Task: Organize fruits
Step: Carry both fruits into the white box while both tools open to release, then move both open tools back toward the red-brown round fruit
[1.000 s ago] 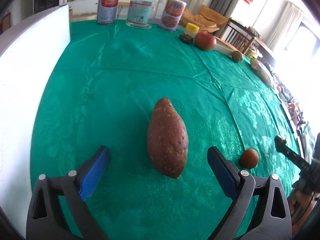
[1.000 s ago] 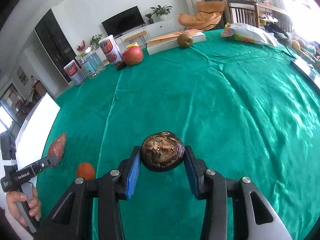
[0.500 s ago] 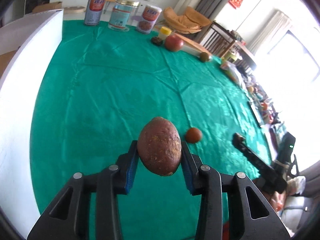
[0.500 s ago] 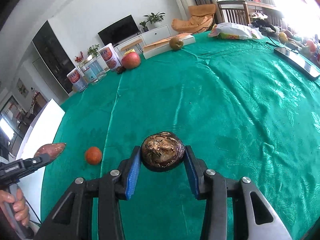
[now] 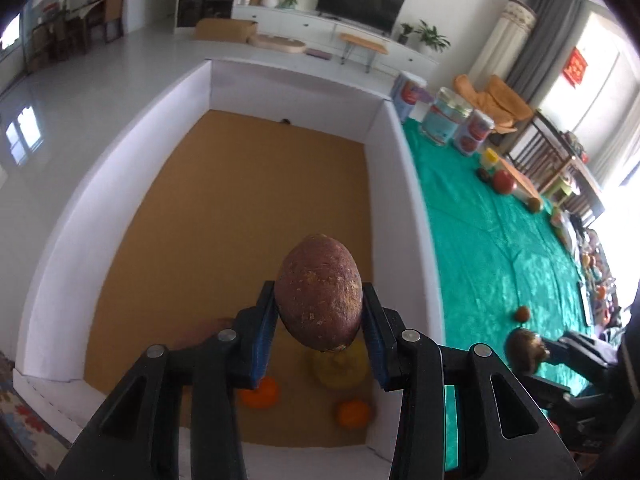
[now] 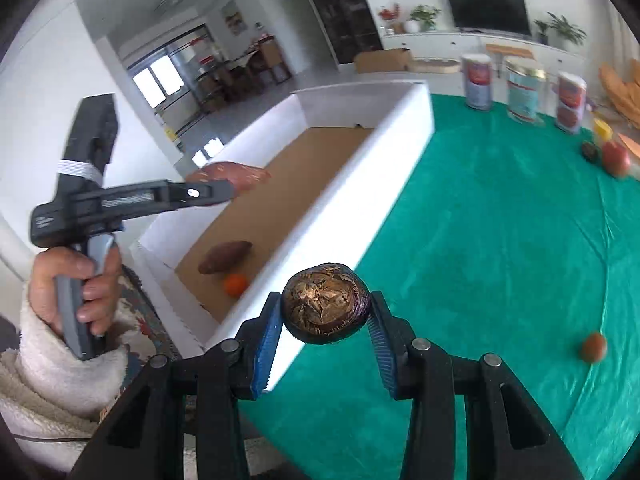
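- Since a second ago the left gripper (image 5: 319,334), then open around the sweet potato (image 5: 319,291) on the green tablecloth (image 5: 496,248), has clamped it, lifted it and carried it over the white box (image 5: 394,152); the right gripper (image 6: 325,344) has swung toward the same box.
- The left gripper's blue pads (image 5: 266,334) press both sides of the sweet potato, which hangs above the box's brown floor.
- Below that gripper, inside the box, lie two oranges (image 5: 259,392), a yellow fruit (image 5: 340,368) and, seen from the right wrist, a second sweet potato (image 6: 225,257).
- The right gripper is clamped on a dark, round, wrinkled fruit (image 6: 326,304), held over the tablecloth just beside the box's near wall.
- To its right, a small brown fruit (image 6: 593,347) sits alone on the cloth.
- Farther ahead stand three cans (image 6: 524,90), with a red apple (image 6: 616,159) near them.
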Demonstrator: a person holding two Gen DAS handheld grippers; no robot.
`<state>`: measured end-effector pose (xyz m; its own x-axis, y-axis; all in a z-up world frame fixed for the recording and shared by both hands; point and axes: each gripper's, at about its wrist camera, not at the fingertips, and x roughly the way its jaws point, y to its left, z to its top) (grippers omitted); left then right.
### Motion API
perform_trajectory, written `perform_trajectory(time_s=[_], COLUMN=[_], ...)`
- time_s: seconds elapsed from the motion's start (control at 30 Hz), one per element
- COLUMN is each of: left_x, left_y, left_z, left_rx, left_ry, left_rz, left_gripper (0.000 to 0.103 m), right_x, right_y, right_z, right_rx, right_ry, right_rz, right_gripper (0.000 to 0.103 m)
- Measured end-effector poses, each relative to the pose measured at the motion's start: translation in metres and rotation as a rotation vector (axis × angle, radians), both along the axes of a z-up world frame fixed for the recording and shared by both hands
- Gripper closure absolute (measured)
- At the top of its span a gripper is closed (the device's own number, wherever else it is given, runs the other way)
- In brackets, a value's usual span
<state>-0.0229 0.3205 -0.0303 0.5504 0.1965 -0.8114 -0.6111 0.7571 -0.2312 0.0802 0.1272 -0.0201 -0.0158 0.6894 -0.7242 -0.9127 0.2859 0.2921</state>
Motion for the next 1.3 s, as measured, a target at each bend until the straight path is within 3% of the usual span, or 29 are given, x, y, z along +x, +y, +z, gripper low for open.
perform_trajectory(time_s=[0.1, 0.23, 0.33, 0.4, 0.53, 0.63, 0.73, 0.83, 0.93, 1.03, 1.1, 1.17, 1.3], left_x=[0.005, 0.013, 0.007, 0.002, -0.002, 0.005, 0.017, 0.032, 0.057, 0.09, 0.112, 0.134, 0.168], left_y=[0.022, 0.029, 0.034, 0.033, 0.017, -0.015, -0.057, -0.109, -0.161, -0.207, -0.226, -0.236, -0.227], left_z=[-0.024, -0.038, -0.029, -0.016, 0.013, 0.031, 0.045, 0.05, 0.037, 0.007, -0.017, -0.04, -0.078], left_rx=[-0.019, -0.024, -0.009, 0.027, 0.1, 0.138, 0.146, 0.116, 0.064, 0.054, 0.089, 0.148, 0.242], left_ry=[0.069, 0.103, 0.067, 0.024, -0.053, -0.113, -0.173, -0.21, -0.199, -0.135, -0.094, -0.056, 0.002], left_rz=[0.041, 0.046, 0.064, 0.092, 0.091, 0.016, -0.097, -0.245, -0.394, -0.489, -0.506, -0.504, -0.45], left_gripper=[0.062, 0.061, 0.037, 0.025, 0.021, 0.02, 0.016, 0.014, 0.011, 0.011, 0.011, 0.011, 0.011], right_x=[-0.013, -0.009, 0.0, 0.008, 0.029, 0.042, 0.057, 0.077, 0.106, 0.132, 0.144, 0.158, 0.167], right_y=[0.055, 0.104, 0.114, 0.108, 0.064, 0.01, -0.055, -0.131, -0.202, -0.264, -0.294, -0.316, -0.326], right_z=[0.005, -0.017, -0.021, -0.006, 0.029, 0.038, 0.021, -0.017, -0.061, -0.09, -0.099, -0.104, -0.113], right_rx=[-0.07, -0.182, -0.178, -0.107, 0.043, 0.093, 0.084, 0.039, -0.065, -0.167, -0.19, -0.161, -0.182], right_ry=[-0.065, -0.058, -0.05, -0.032, -0.073, -0.146, -0.198, -0.203, -0.208, -0.192, -0.156, -0.042, -0.035], right_rz=[0.081, 0.081, 0.043, -0.012, -0.118, -0.217, -0.343, -0.529, -0.741, -0.907, -0.999, -1.069, -1.142], right_gripper=[0.06, 0.06, 0.057, 0.042, 0.03, 0.016, 0.013, 0.013, 0.013, 0.013, 0.013, 0.013, 0.013])
